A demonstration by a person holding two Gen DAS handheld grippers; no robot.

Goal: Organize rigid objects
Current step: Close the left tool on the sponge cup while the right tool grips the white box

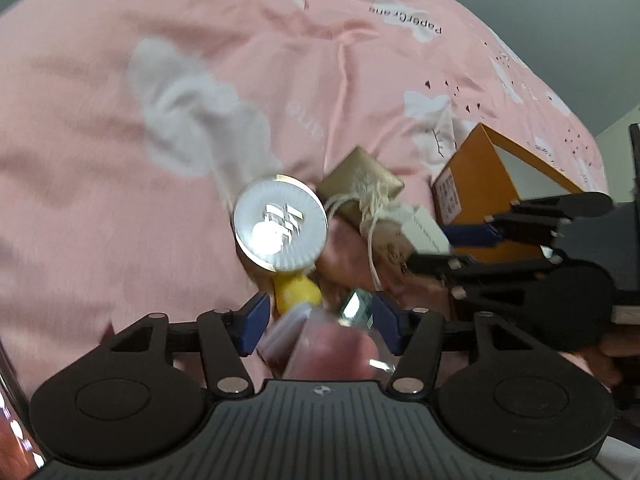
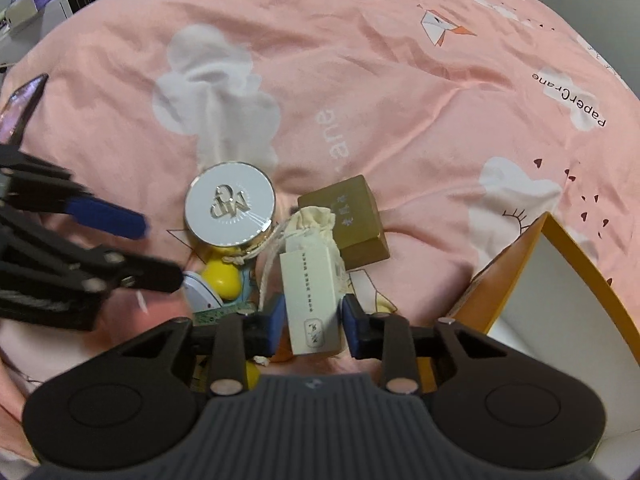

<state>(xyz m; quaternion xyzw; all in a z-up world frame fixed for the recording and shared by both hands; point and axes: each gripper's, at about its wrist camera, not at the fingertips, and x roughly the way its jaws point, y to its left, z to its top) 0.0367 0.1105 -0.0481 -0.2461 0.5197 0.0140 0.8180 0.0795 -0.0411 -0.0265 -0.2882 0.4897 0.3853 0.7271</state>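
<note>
Between the right gripper's (image 2: pixel 308 326) blue-padded fingers (image 2: pixel 272 322) stood a slim white rectangular carton (image 2: pixel 310 300), pinched on both long sides. From left to right in the right wrist view: the left gripper (image 2: pixel 160 250) reached in from the left edge; a round white compact with a silver monogram (image 2: pixel 230 210) lay beside a yellow plastic piece (image 2: pixel 222 278); a cream drawstring pouch (image 2: pixel 310 222) sat behind the carton; a gold-brown square box (image 2: pixel 348 216) rested on the pink printed bedsheet (image 2: pixel 400 92); an open orange box with a white interior (image 2: pixel 560 300) stood at far right. In the left wrist view, the left gripper's (image 1: pixel 316 320) fingers (image 1: pixel 252 320) were parted about halfway, with a blurred clear packet (image 1: pixel 320 344) between them; whether the pads pressed on it could not be told.
</note>
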